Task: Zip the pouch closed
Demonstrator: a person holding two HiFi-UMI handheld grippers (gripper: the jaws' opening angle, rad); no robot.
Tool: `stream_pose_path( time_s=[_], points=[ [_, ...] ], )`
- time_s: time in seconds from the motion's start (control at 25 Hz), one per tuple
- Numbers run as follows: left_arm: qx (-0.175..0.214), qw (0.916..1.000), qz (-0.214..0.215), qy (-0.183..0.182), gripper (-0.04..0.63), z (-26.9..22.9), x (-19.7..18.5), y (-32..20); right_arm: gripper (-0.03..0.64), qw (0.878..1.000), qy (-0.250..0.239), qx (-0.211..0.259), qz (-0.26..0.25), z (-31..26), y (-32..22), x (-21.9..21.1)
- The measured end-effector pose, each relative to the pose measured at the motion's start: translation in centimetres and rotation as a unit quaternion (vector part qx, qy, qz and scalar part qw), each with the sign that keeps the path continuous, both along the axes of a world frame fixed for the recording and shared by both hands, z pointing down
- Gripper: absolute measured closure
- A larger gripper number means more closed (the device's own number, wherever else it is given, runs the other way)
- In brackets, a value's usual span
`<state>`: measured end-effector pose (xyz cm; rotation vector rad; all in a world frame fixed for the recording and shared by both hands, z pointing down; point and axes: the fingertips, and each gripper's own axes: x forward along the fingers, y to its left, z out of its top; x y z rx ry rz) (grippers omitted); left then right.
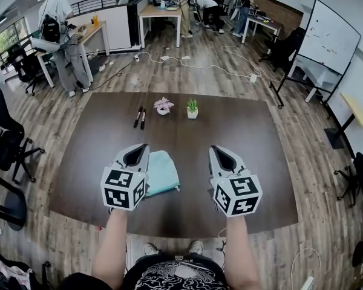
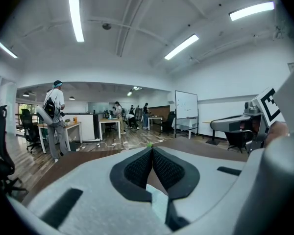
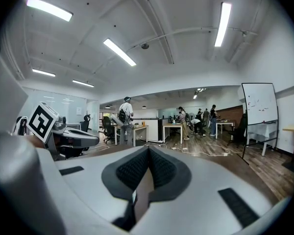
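Spreads across most of the head view as a dark brown worktop point(image 1: 254, 150), bare on the near side, probably to leave room for two-handed work. Holds the left gripper point(image 1: 144, 147) and the right gripper point(image 1: 213, 150) side by side over that near edge, nearly level and pointing away from the body, seemingly so as to flank the job between them. Keeps the teal pouch point(image 1: 163, 173) flat on the worktop between the two, its left part tucked under the left gripper and clearly apart from the right one, within easy reach of either. Shows both pairs of jaws closed, pads meeting tip to tip in each gripper view with nothing seen pinched, only a sliver of the pouch's teal glimpsed beneath the left pair. Cannot tell from any view whether the pouch is open or zipped shut: fits one waiting to be closed as well as one already closed and let go. Leaves a pink-leaved potted plant point(image 1: 163, 105), a green potted plant point(image 1: 192, 107) and two dark pens point(image 1: 137, 117) on the far side, well clear, likely to stay out of the way
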<state>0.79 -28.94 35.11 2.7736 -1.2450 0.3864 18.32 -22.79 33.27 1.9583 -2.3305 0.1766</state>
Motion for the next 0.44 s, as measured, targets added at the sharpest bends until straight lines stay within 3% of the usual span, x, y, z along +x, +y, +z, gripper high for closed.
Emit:
stream_pose_path(
  time_s=[0.44],
  points=[
    [-0.008,1.0,0.003,-0.001,0.584,0.36,0.07,0.44,0.618,1.0,0.0,-0.003,-0.002,0.17,0.29,-0.05]
  ],
)
